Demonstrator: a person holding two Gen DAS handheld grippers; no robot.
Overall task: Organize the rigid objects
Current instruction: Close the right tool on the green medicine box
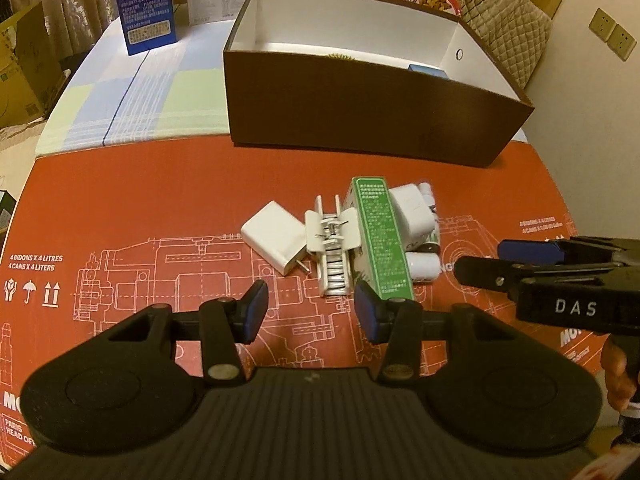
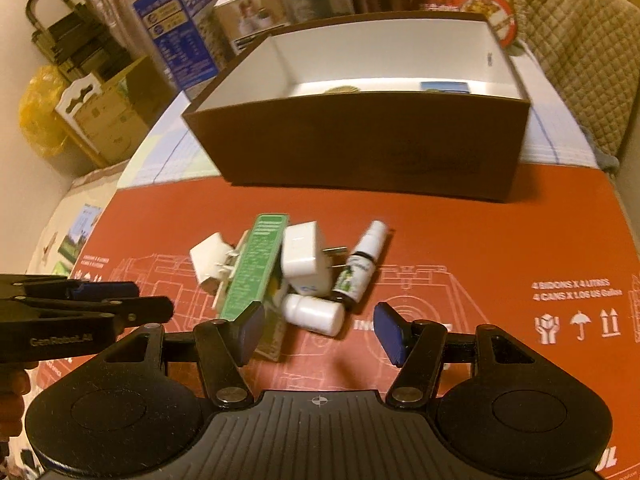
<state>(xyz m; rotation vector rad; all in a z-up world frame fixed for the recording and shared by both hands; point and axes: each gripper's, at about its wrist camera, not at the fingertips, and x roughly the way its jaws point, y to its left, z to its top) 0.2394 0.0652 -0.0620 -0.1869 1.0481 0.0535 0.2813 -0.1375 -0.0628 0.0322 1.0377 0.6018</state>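
Note:
A small heap lies on the red cardboard sheet [image 1: 160,208]: a flat white charger [image 1: 274,236], a white claw hair clip [image 1: 330,248], a long green box [image 1: 384,236], a white plug adapter [image 2: 306,256], a white bottle [image 2: 316,312] on its side and a dark dropper bottle [image 2: 360,268]. My left gripper [image 1: 312,312] hovers open just short of the clip and the green box, empty. My right gripper [image 2: 320,332] is open too, its pads apart on either side of the white bottle's near end, touching nothing. Behind the heap stands the open brown box [image 1: 360,120].
A blue packet [image 2: 444,87] and a round item lie inside the brown box. Behind it are a blue carton [image 1: 146,4], tins and a red snack tub [image 2: 480,4]. A quilted chair [image 1: 500,20] stands at the right, cardboard boxes [image 2: 112,120] at the left.

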